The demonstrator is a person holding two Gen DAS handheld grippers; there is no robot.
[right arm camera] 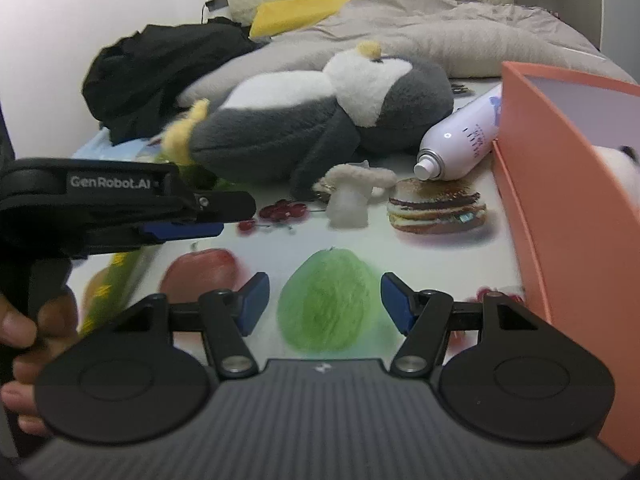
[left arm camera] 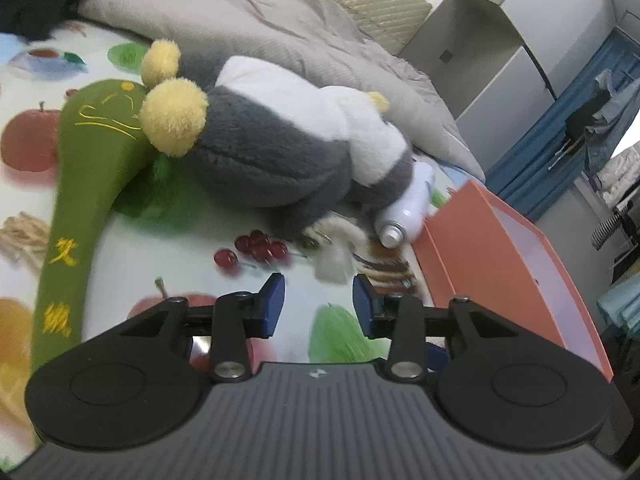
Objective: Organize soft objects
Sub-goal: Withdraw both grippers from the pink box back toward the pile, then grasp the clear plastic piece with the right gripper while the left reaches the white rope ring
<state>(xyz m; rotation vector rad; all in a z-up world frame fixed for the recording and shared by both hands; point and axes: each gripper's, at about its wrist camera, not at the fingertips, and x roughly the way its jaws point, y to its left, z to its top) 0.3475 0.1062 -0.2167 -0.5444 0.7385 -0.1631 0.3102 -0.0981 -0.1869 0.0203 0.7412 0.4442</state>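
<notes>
I have a gripper in each hand, and I am over a bed with a sheet (right arm camera: 440, 256) full of food pictures: apples, cherries, a green pear and a burger.

On the far left lies a long green cushion (left arm camera: 76, 200). It has yellow stitched lines on its round end and yellow signs down its neck, but I cannot read them. Next to it, touching it, lies the big plush toy (left arm camera: 256, 152). It is soft and fuzzy, dark grey with white patches and round yellow feet, and it lies on its side in the middle of the bed. Just in front of it sits a small white knitted mushroom (right arm camera: 352, 196). To the right a white spray can (right arm camera: 460, 144) lies on its side with purple writing too small to read. Its far end touches an orange box (right arm camera: 532, 184) at the right edge of the bed. Something white and fuzzy peeks out of the box.

My left gripper (left arm camera: 319, 304) has its blue fingers partly open, with nothing between them. In the right view its side says "GenRobot.AI". My right gripper (right arm camera: 324, 300) is open wider and holds nothing too, above the green pear picture.
</notes>
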